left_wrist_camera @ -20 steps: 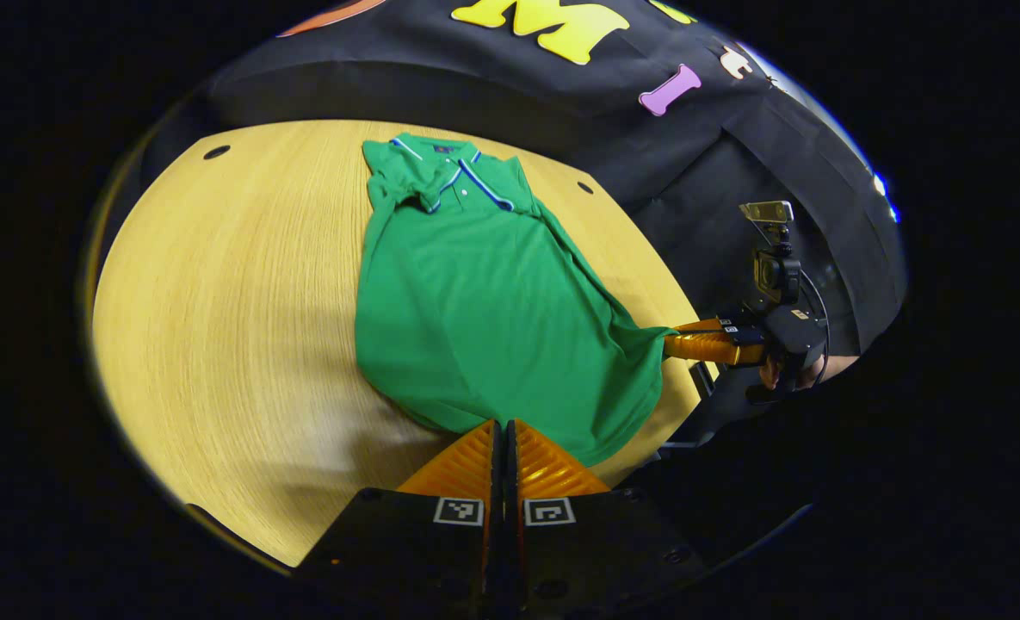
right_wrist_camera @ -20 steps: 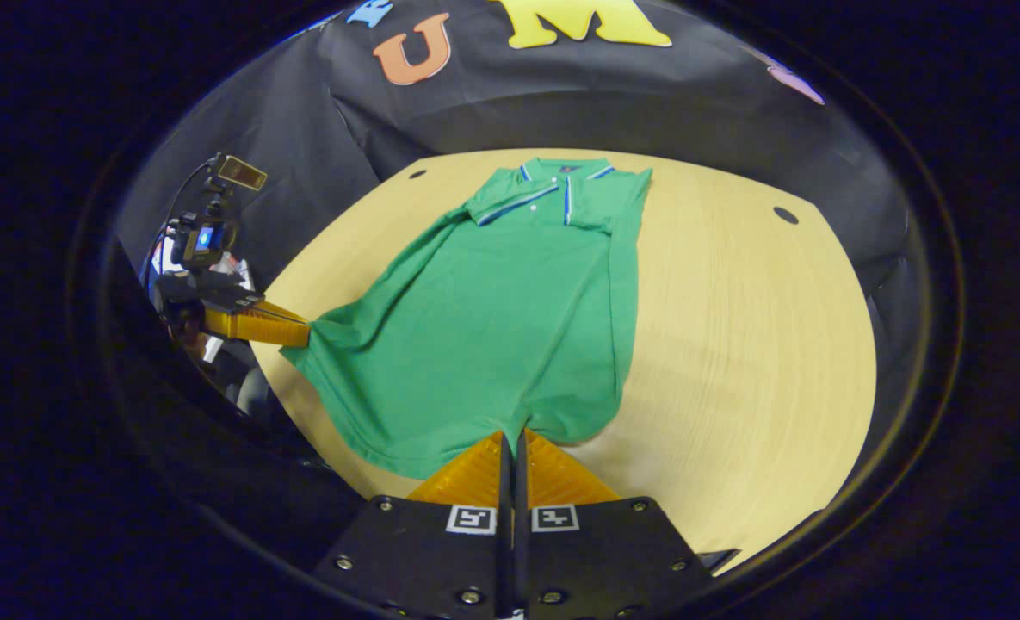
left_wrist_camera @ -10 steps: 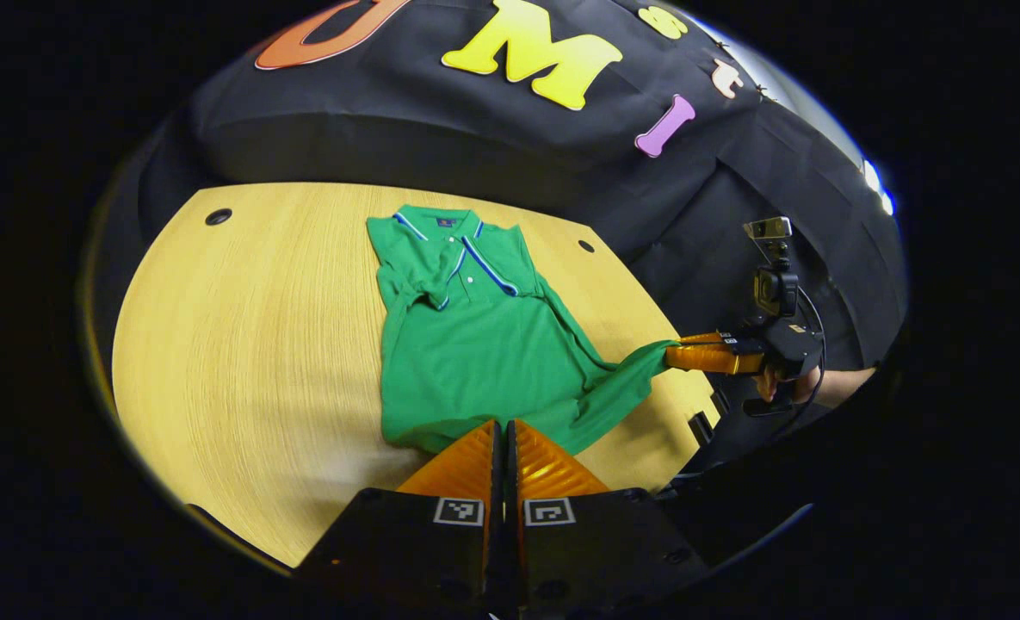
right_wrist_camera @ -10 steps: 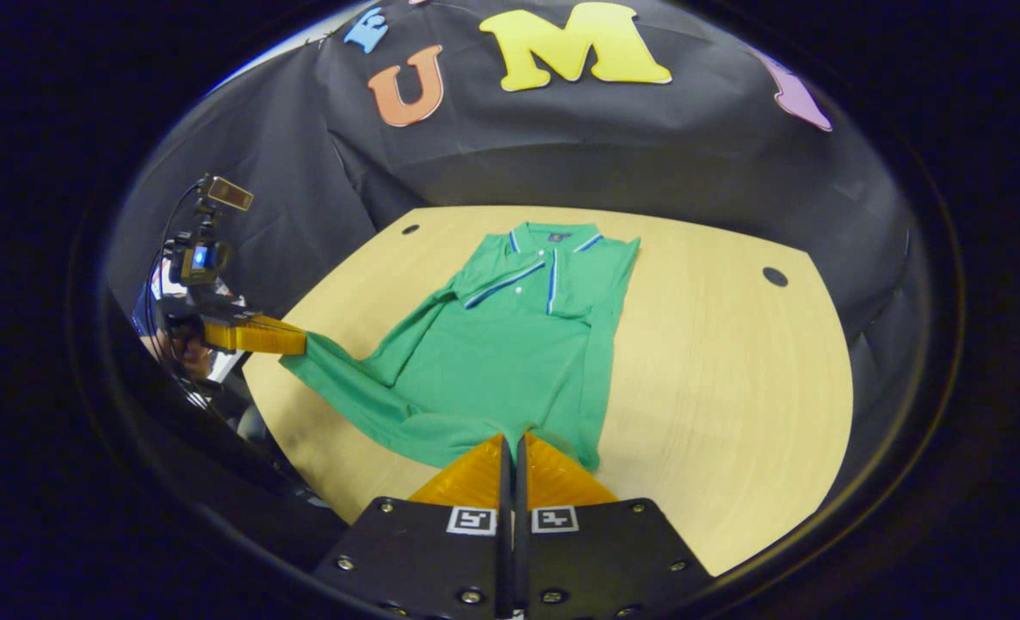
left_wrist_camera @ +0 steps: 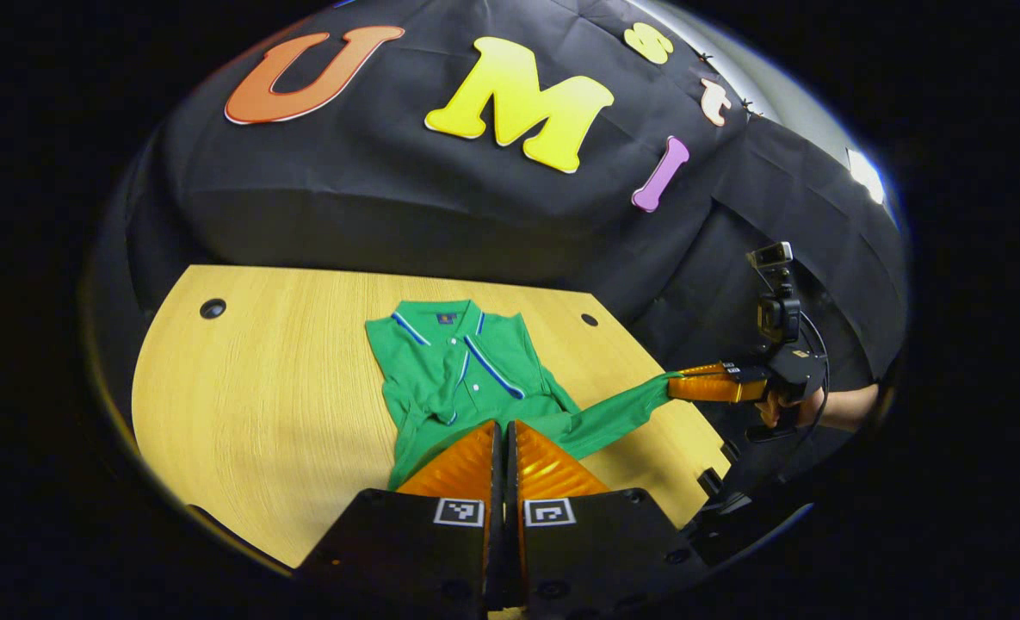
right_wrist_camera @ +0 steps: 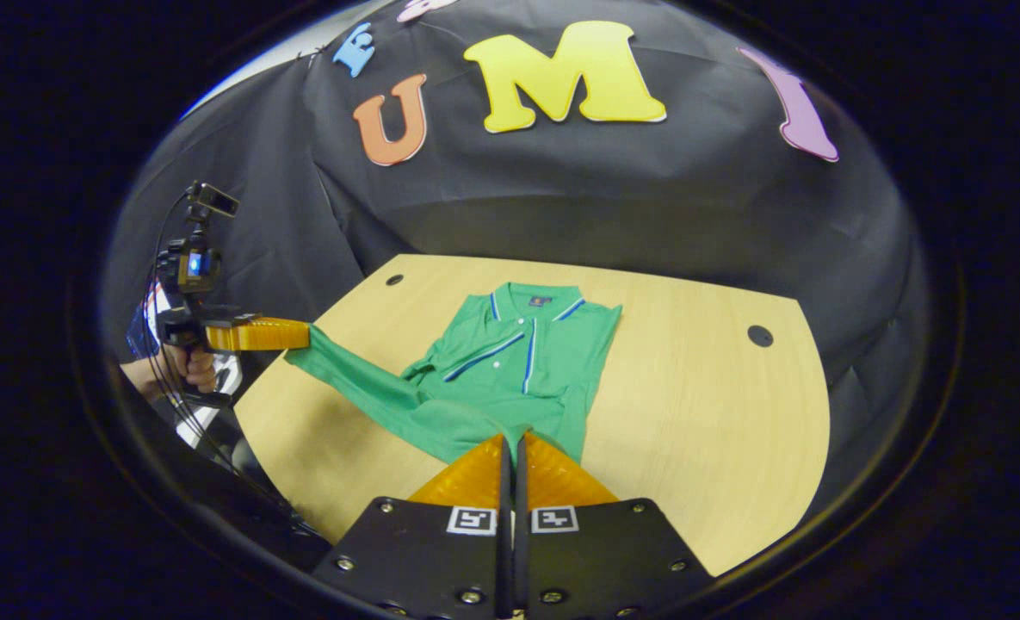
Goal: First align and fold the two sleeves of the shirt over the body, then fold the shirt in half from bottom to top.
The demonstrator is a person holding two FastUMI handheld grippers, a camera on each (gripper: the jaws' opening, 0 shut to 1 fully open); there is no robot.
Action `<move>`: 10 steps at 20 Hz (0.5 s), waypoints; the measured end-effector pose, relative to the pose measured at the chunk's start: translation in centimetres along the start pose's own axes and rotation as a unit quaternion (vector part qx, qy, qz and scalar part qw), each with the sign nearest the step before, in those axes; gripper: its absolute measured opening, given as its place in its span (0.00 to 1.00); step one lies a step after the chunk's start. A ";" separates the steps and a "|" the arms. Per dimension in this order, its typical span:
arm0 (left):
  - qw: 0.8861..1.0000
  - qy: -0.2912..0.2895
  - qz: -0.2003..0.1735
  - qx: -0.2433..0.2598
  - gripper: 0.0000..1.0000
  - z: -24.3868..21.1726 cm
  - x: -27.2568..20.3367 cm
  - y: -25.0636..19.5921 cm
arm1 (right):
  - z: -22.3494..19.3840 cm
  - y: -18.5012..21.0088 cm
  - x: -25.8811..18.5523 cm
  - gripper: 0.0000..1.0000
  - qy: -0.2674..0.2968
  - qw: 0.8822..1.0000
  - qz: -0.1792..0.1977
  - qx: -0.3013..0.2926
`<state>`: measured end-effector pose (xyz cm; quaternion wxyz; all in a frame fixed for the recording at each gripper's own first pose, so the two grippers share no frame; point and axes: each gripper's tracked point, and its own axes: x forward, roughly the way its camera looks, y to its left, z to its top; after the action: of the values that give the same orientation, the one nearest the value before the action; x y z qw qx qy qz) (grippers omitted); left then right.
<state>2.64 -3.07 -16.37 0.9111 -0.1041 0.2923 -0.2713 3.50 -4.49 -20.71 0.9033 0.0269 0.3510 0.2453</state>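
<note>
Lying half-lifted, green shirt [right_wrist_camera: 510, 370] hem raised.

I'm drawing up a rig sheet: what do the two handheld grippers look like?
Each gripper has a black body with two square black-and-white markers at the base of two ridged, wedge-shaped fingers, as on the left gripper and right gripper. Seen from afar, each carries a small camera on an upright mast, with a thin black cable looping down.

Green shirt [left_wrist_camera: 466, 379] flat on wooden counter [left_wrist_camera: 286, 387], collar toward 12 o'clock. Left hand-held gripper [left_wrist_camera: 503, 435] at 6 o'clock, pinching its hem. Right hand-held gripper [left_wrist_camera: 677, 386] at 3 o'clock, clamped on the other hem corner.
</note>
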 end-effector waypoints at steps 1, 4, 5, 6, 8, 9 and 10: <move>1.000 -0.010 0.004 0.004 0.03 1.1 0.6 0.3 | 1.0 -0.2 0.3 0.01 -0.005 1.000 -0.003 -0.002; 0.999 -0.035 0.013 0.006 0.03 4.2 1.7 1.0 | 3.7 -0.5 1.1 0.01 -0.019 1.000 -0.004 -0.011; 0.999 -0.041 0.014 0.007 0.03 5.0 1.9 1.1 | 4.5 -0.7 1.3 0.01 -0.024 1.000 -0.005 -0.016; 0.999 -0.047 0.017 0.008 0.03 5.7 2.2 1.4 | 5.3 -0.9 1.6 0.01 -0.028 0.999 -0.008 -0.018; 0.998 -0.054 0.025 0.011 0.03 6.9 2.7 2.3 | 6.7 -1.3 2.2 0.01 -0.033 0.999 -0.013 -0.015; 0.998 -0.059 0.029 0.013 0.03 7.5 2.8 2.7 | 7.6 -1.5 2.5 0.01 -0.036 0.999 -0.016 -0.011; 0.997 -0.062 0.032 0.015 0.03 8.1 3.3 2.9 | 8.3 -2.0 3.1 0.01 -0.039 0.999 -0.021 -0.011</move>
<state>10.92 -2.29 -12.44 0.9372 -0.0973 0.2340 -0.2397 11.69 -3.80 -16.87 0.9214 0.0197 0.3133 0.2291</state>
